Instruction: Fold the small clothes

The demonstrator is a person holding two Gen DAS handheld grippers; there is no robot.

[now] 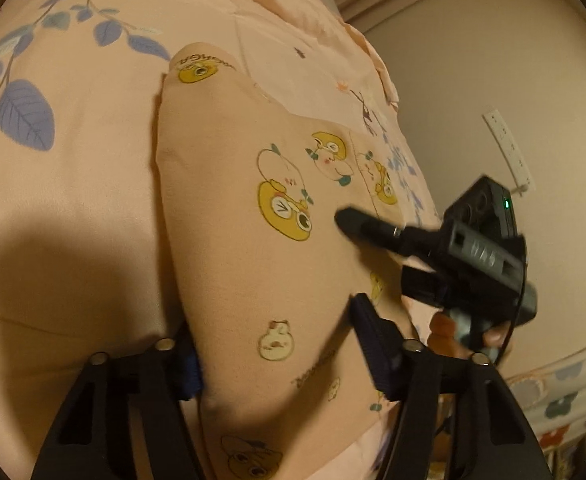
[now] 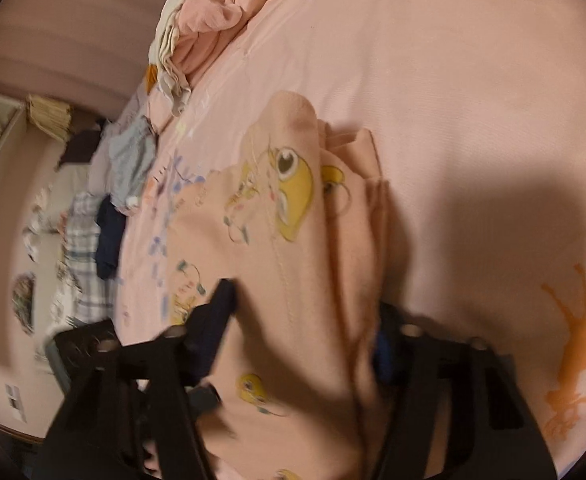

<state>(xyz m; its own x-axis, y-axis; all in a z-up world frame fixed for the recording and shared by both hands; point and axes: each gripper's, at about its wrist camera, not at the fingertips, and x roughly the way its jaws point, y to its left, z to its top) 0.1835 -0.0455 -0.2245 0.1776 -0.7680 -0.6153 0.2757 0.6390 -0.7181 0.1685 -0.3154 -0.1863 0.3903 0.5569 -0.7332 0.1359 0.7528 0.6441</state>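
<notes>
A small peach garment (image 1: 253,216) printed with yellow cartoon faces lies on the pink floral bedsheet (image 1: 73,184). My left gripper (image 1: 273,344) stands open, its fingers straddling the garment's near end; the left finger is partly hidden behind the cloth. My right gripper (image 1: 345,220) reaches in from the right, its dark fingertip over the garment's right side. In the right wrist view the garment (image 2: 293,240) lies bunched in folds between the wide-open fingers of my right gripper (image 2: 305,324). Whether either gripper pinches cloth cannot be told.
A heap of pink and cream clothes (image 2: 197,28) lies at the far end of the bed. More clothes, blue, navy and plaid (image 2: 93,220), lie beyond the bed's edge. A white power strip (image 1: 509,148) hangs on the wall at right.
</notes>
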